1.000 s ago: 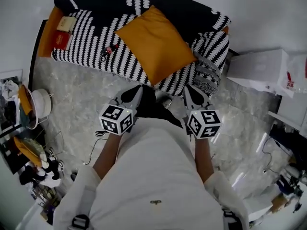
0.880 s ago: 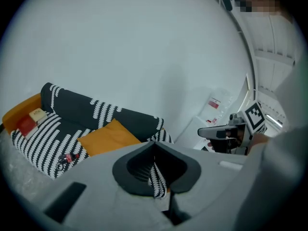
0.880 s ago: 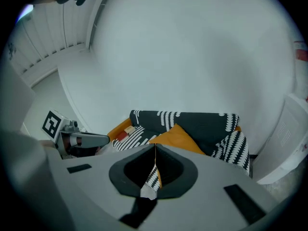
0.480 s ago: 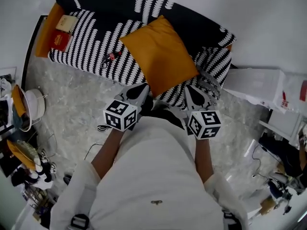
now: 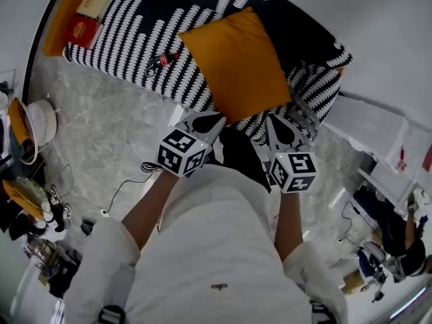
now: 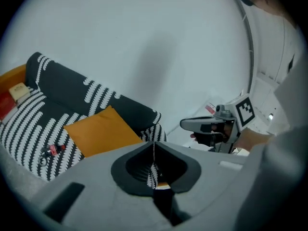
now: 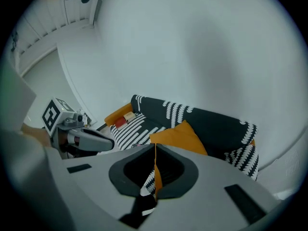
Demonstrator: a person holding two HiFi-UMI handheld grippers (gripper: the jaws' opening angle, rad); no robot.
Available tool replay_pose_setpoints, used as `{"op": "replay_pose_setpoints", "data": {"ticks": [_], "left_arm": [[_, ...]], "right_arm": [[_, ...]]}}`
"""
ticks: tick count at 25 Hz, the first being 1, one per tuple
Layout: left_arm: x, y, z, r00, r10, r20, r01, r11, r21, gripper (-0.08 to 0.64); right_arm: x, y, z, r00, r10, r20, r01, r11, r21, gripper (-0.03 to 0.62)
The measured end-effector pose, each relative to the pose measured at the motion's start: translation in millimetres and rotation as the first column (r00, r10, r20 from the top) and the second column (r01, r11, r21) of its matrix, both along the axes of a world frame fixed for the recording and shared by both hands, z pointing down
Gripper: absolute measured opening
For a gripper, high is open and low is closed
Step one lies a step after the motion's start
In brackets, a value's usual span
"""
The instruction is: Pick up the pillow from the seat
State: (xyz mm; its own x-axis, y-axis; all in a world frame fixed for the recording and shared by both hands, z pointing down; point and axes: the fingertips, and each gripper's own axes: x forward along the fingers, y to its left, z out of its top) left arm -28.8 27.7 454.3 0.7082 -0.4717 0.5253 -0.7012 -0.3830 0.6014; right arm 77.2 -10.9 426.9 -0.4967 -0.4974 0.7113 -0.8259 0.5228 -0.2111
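Observation:
An orange square pillow (image 5: 236, 63) lies on the seat of a black-and-white striped sofa (image 5: 135, 39), leaning toward its backrest. My left gripper (image 5: 204, 121) is shut and empty, just short of the pillow's near left edge. My right gripper (image 5: 277, 124) is also shut and empty, by the pillow's near right corner. In the left gripper view the pillow (image 6: 101, 131) lies ahead to the left of the shut left gripper (image 6: 154, 148), with the right gripper (image 6: 207, 125) beside it. In the right gripper view the pillow (image 7: 178, 136) sits just beyond the shut right gripper (image 7: 155, 150).
A red box (image 5: 82, 29) and a beige box (image 5: 94, 4) rest on the sofa's left end. A small red item (image 5: 162, 63) lies on the seat. A patterned cushion (image 5: 307, 117) sits at the sofa's right end. White boxes (image 5: 368, 123) stand right; clutter and a bowl (image 5: 30, 123) left.
Both grippers have moved forward toward the sofa's front edge and a little down. The pillow now appears closer to the jaw tips. Both stay shut.

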Motion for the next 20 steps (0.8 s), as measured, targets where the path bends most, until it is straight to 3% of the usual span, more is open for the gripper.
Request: {"op": "replay_pose_setpoints", "data": {"ticks": [6,12,15,17,20], "left_arm": [[20.5,7.7,33.6,0.999,-0.011,-0.049,0.006,0.995,-0.103,0.012],[34.0,1.2,88.6,0.995,-0.093,-0.030,0.085,0.975,-0.204,0.012],[36.1,-11.1,112.9,0.993,-0.118,-0.018,0.111,0.969,-0.219,0.014],[33.4,-21.2,126.6,0.986,-0.169,-0.002,0.164,0.962,-0.219,0.025],[34.7,-35.9,147.3,0.961,-0.278,-0.001,0.270,0.932,-0.242,0.053]], "right_arm": [[2.6,-12.3,46.0,0.995,-0.089,-0.046,0.086,0.994,-0.073,0.008],[10.2,-11.7,96.9,0.976,-0.212,-0.057,0.203,0.969,-0.144,0.008],[14.0,-23.1,120.6,0.969,-0.242,-0.059,0.229,0.959,-0.166,0.008],[18.8,-33.0,134.5,0.964,-0.257,-0.067,0.242,0.953,-0.182,0.009],[32.4,-51.6,151.1,0.954,-0.289,-0.084,0.270,0.944,-0.190,0.009]]}}
